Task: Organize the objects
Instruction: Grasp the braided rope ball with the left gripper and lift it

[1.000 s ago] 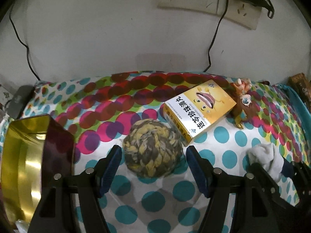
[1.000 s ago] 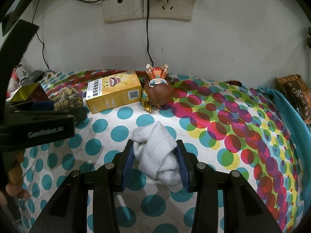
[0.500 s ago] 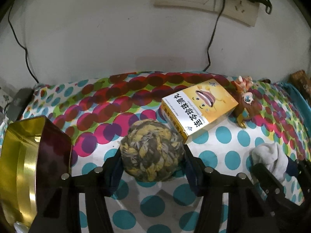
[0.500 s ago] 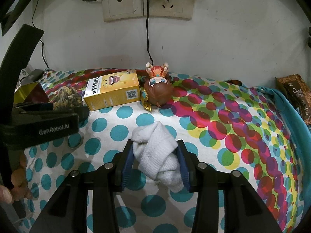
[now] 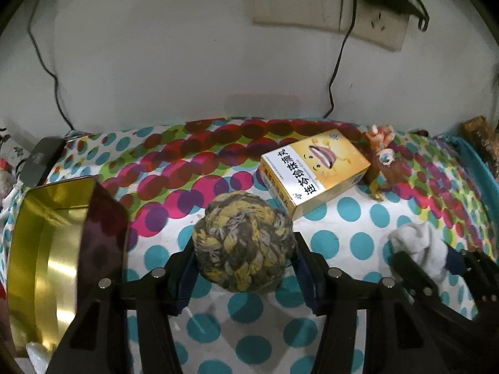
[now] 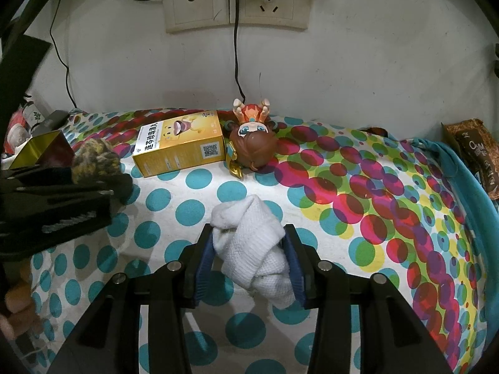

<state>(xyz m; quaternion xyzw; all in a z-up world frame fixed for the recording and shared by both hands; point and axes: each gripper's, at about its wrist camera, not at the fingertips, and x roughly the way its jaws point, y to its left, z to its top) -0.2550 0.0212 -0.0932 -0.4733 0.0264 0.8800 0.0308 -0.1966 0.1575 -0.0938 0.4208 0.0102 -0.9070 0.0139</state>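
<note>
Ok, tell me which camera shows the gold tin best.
The left wrist view: the gold tin sits large at its left edge, open, shiny inside showing. The right wrist view catches only a small corner of it behind the left gripper.

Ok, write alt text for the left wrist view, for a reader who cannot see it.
The left gripper is shut on a yellow-and-grey rope ball over a polka-dot cloth. An open gold tin stands at left; a yellow box and a toy figure lie behind, near the wall. At right, the right gripper holds a white sock.
</note>
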